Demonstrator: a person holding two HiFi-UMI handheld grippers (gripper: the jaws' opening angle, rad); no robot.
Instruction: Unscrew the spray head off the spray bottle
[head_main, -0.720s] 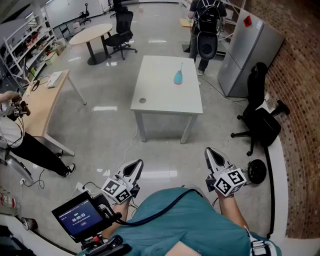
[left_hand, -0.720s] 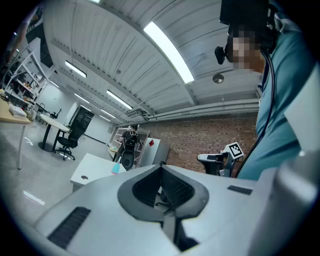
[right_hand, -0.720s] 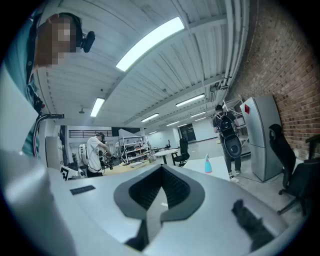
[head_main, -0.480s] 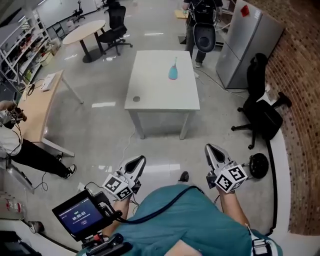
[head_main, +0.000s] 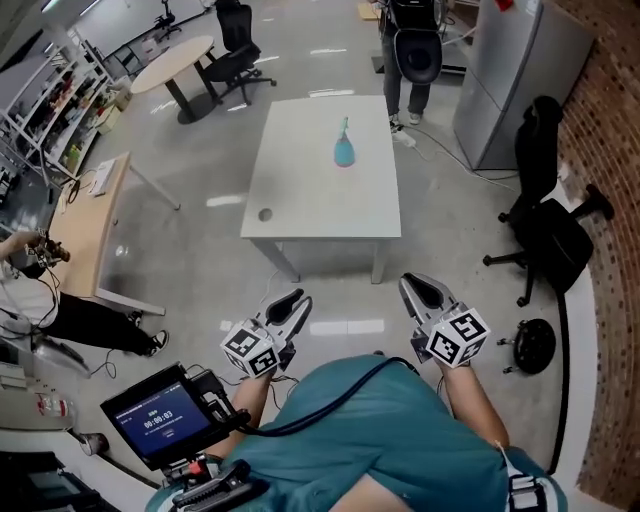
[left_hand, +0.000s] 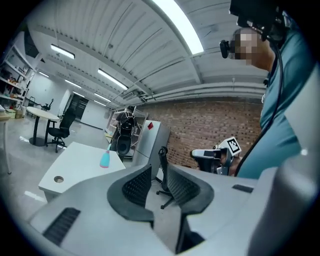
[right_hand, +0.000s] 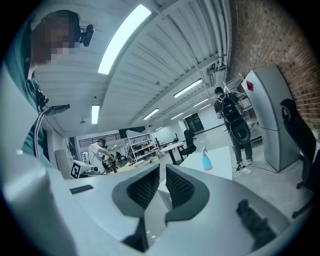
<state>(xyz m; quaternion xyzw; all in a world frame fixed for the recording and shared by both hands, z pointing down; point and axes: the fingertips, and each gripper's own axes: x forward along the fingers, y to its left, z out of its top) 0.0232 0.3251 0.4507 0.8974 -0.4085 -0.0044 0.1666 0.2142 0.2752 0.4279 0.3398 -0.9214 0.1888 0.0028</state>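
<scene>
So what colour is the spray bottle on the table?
The spray bottle is light blue, clearest in the head view.

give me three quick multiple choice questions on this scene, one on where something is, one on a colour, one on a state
1. Where is the spray bottle?
A. On the floor
B. On the white table
C. Between the left gripper's jaws

2. What colour is the bottle's body?
A. Red
B. Black
C. Light blue

3. How does the bottle sit?
A. Standing upright
B. Lying on its side
C. Hanging upside down

Answers:
1. B, the head view shows it on the far part of the tabletop, well away from both grippers.
2. C, its body reads light blue in the head view and both gripper views.
3. A, it rests on its base with the narrow top pointing up.
</scene>
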